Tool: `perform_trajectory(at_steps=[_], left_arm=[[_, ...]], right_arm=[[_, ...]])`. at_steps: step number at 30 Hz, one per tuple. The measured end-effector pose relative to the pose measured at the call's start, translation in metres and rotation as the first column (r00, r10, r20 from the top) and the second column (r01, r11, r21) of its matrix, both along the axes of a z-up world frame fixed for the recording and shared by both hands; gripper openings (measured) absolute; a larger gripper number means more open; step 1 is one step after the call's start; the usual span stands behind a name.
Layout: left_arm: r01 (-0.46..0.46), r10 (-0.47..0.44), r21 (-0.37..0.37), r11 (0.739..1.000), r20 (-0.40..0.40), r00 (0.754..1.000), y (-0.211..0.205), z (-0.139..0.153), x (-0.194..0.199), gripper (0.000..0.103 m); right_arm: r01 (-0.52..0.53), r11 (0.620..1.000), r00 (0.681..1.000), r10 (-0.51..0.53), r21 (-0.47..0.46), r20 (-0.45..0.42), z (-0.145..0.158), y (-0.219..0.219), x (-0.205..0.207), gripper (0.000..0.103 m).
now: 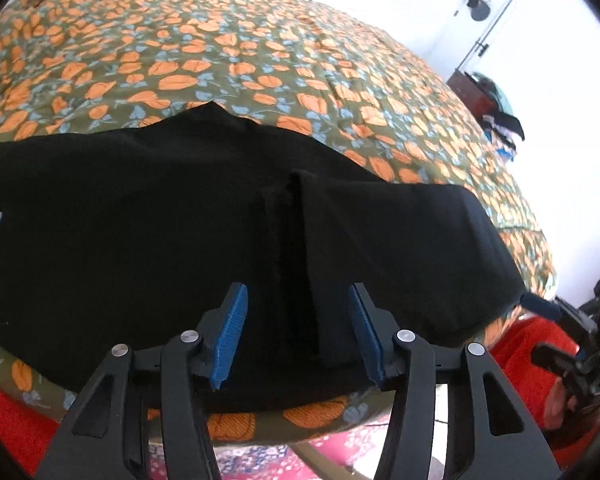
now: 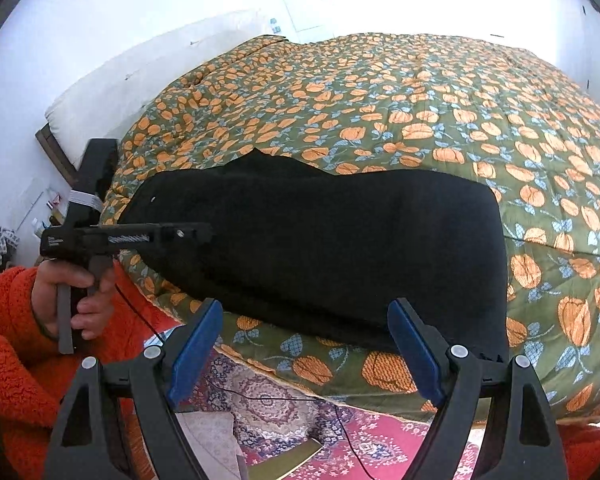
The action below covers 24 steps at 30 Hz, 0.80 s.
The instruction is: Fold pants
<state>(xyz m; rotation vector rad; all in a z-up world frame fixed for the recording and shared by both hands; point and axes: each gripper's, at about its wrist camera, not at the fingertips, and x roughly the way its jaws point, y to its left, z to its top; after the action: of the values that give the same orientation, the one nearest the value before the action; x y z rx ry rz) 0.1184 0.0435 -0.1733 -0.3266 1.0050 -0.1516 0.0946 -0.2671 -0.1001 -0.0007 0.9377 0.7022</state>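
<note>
Pants, black and already doubled into a broad bundle, are lying across the near edge of the bed, filling the middle of both wrist views. The bed is wearing a green quilt printed with orange fruit and blue leaves.

Your left tongs are standing open at the bottom centre of the left view, their blue pads straddling a raised lengthwise ridge of cloth without pinching it. Your right tongs are also gaping open at the bottom of the right view, hovering just short of the bundle's near hem, with patterned rug showing between the pads. At the left of the right view, your left hand in an orange fleece sleeve is gripping the other tool's handle.

To do this fold well, you are probably wanting both tongs biting the near hem at matching points, well apart, catching every layer rather than only the top one. Lifting evenly and carrying the hem toward the far edge should be keeping the crease straight; the loose ridge under the left tongs looks likely to bunch unless you are smoothing it first.

White lettering is showing on the left tool's body, mid-left of the right view, but it is too small to read. No brand is legible on the pants.
</note>
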Motion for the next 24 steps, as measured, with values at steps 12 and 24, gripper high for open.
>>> perform_trajectory(at_steps=[12, 24], left_arm=[[0.057, -0.049, 0.078, 0.995, -0.098, 0.994, -0.029, -0.021, 0.026, 0.016], [0.009, -0.01, -0.026, 1.0, -0.018, 1.0, 0.015, 0.008, 0.005, 0.007]], right_arm=[[0.065, 0.998, 0.996, -0.067, 0.023, 0.054, 0.01, -0.016, -0.002, 0.084], [0.405, 0.911, 0.908, -0.411, 0.079, 0.085, 0.028, -0.094, 0.024, 0.084]])
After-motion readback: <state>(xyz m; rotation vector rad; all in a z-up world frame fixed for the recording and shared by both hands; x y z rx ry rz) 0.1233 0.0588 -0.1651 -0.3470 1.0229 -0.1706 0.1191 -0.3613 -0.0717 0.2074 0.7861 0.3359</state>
